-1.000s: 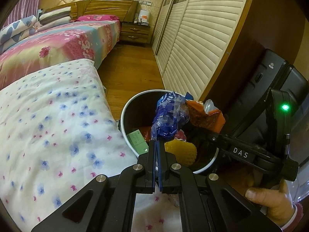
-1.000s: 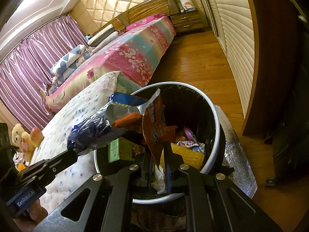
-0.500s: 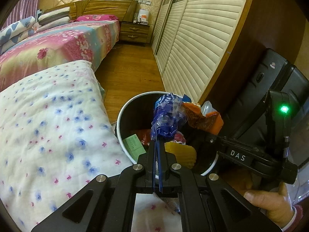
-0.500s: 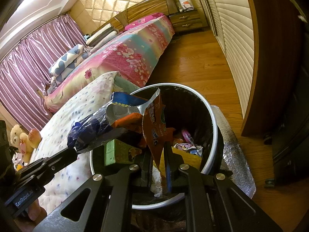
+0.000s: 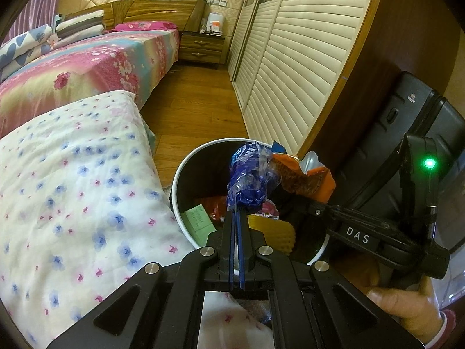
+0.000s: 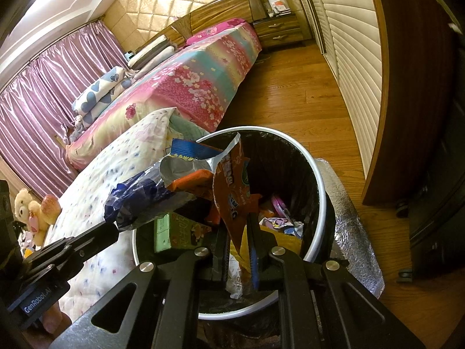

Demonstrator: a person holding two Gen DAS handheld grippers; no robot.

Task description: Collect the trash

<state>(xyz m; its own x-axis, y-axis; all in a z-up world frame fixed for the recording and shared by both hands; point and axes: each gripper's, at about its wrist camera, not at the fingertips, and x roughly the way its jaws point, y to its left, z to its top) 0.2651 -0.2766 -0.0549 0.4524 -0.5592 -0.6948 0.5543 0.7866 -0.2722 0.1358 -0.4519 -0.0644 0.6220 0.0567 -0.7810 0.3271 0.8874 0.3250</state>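
My left gripper (image 5: 238,218) is shut on a crumpled blue plastic wrapper (image 5: 251,180) and holds it over the round white-rimmed trash bin (image 5: 180,174). My right gripper (image 6: 238,226) is shut on an orange snack bag (image 6: 232,192) with a silver inside, above the same bin (image 6: 316,180). The two wrappers touch each other. The blue wrapper also shows in the right wrist view (image 6: 136,200), and the orange bag in the left wrist view (image 5: 308,177). The bin holds a green carton (image 5: 199,222), a yellow item (image 5: 276,232) and other trash.
A bed with a white flowered quilt (image 5: 72,189) lies left of the bin. A louvred wardrobe (image 5: 290,67) runs along the right. A black suitcase (image 5: 407,133) stands behind the bin. A silver mat (image 6: 351,232) lies under the bin on the wood floor (image 6: 290,93).
Both grippers and their wrappers have shifted slightly relative to the bin. Their grips have not changed.
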